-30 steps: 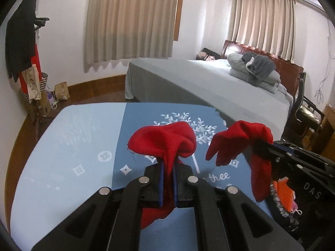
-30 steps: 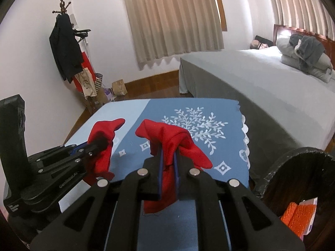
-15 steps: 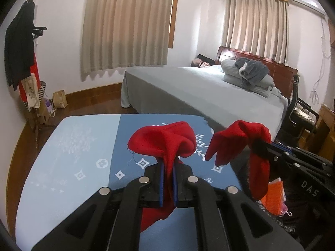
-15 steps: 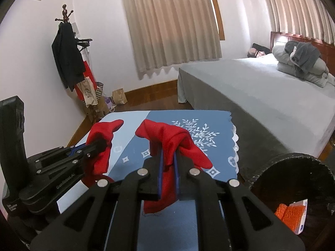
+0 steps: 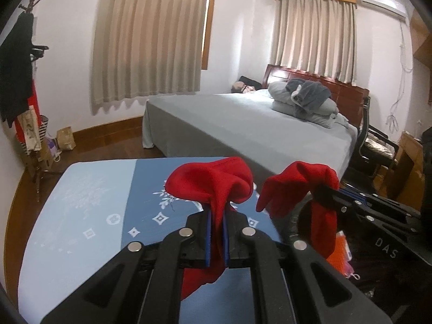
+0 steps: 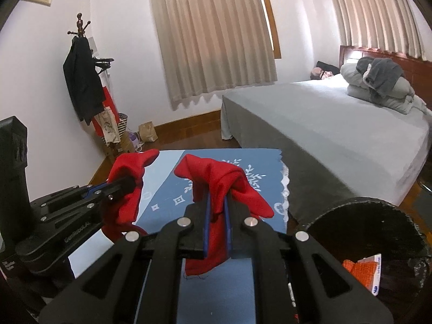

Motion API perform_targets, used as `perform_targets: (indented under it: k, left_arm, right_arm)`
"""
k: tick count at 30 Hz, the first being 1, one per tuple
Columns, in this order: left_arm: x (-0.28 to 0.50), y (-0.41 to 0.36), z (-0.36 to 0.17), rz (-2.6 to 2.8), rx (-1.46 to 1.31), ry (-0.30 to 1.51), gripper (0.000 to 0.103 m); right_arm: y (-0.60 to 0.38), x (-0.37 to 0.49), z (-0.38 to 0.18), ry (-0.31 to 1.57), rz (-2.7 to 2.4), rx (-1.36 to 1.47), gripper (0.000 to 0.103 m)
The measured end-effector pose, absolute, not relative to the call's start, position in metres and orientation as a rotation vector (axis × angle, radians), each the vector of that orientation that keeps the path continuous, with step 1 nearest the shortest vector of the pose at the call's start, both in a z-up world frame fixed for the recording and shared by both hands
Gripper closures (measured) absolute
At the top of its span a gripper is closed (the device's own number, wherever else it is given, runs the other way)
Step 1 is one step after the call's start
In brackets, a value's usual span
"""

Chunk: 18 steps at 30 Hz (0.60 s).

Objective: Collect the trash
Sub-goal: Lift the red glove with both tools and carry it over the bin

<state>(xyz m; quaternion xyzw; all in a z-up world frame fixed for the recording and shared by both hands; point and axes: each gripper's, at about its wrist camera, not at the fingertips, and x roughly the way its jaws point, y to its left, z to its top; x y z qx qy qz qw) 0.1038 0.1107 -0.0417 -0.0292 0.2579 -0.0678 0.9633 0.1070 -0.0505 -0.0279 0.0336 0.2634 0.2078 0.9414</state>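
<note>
I have one red cloth [image 5: 216, 186], pinched at two bunches: my left gripper [image 5: 216, 239] clamps one, my right gripper [image 6: 217, 228] the other, above the blue tablecloth [image 5: 89, 216]. One black bin [image 6: 378, 216] (orange packets already inside) sits to the right. My worry: the hanging tail could snag the rim and drape outside if I release unevenly.

desk [image 5: 89, 216]: bare blue cloth ahead and to the left, open to pass | bin [image 6: 378, 216]: black rim just right of the desk, mouth open upward | bed [image 6: 337, 135]: blocks beyond the bin | coat rack [image 6: 83, 86]: stands far left by the wall
</note>
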Motion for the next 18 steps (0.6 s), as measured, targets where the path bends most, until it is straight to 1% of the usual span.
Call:
perform_targets:
  k: [18]
  left_arm:
    - [0.111, 0.03, -0.025, -0.306, -0.02, 0.49, 0.096]
  right_arm:
    - [-0.128, 0.085, -0.024, 0.503, 0.274, 0.102, 0.095]
